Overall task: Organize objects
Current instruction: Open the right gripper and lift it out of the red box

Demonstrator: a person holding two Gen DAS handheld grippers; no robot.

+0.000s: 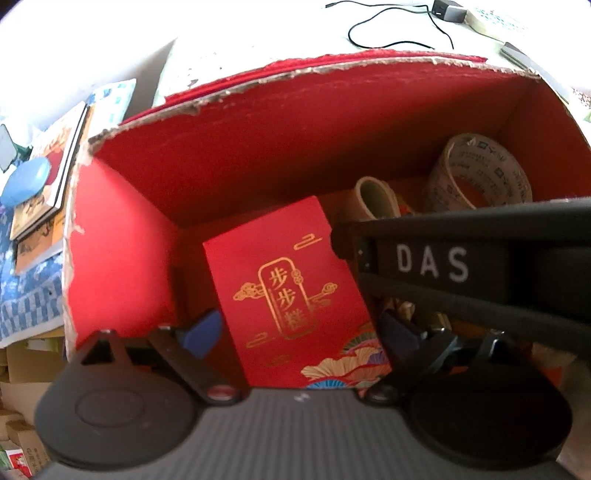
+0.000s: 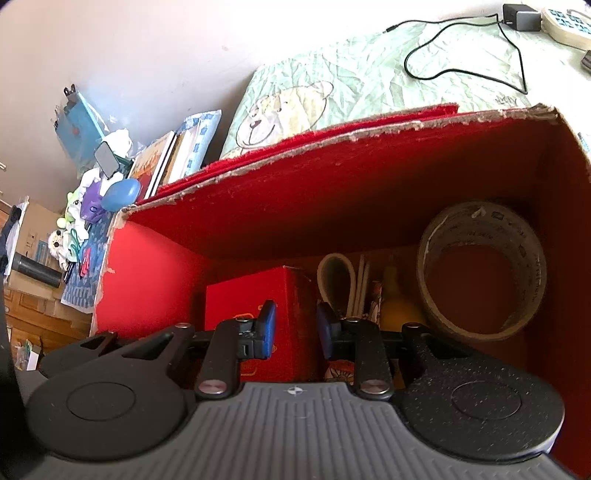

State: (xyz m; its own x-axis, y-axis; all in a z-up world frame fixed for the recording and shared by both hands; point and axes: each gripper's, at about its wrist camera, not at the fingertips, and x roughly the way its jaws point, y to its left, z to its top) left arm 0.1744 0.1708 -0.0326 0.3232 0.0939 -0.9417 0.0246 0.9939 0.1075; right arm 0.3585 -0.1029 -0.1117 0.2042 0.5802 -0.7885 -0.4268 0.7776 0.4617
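A big red cardboard box (image 1: 258,140) with torn edges stands open. Inside it lies a small red gift box with gold characters (image 1: 288,288), two tape rolls (image 1: 480,173) and small items. My left gripper (image 1: 299,328) is open, its blue pads on either side of the gift box, above it. My right gripper (image 2: 295,328) is open just over the gift box's right edge (image 2: 266,288); its black body crosses the left wrist view (image 1: 461,258). The large tape roll (image 2: 484,269) leans at the right wall, a smaller roll (image 2: 336,277) beside a yellow item (image 2: 399,310).
The box sits on a bear-print cloth (image 2: 295,103). Behind it lie a black cable with charger (image 2: 517,18) and a power strip (image 2: 569,18). At the left are books (image 2: 162,162), a blue oval case (image 2: 120,194) and toys (image 2: 77,214).
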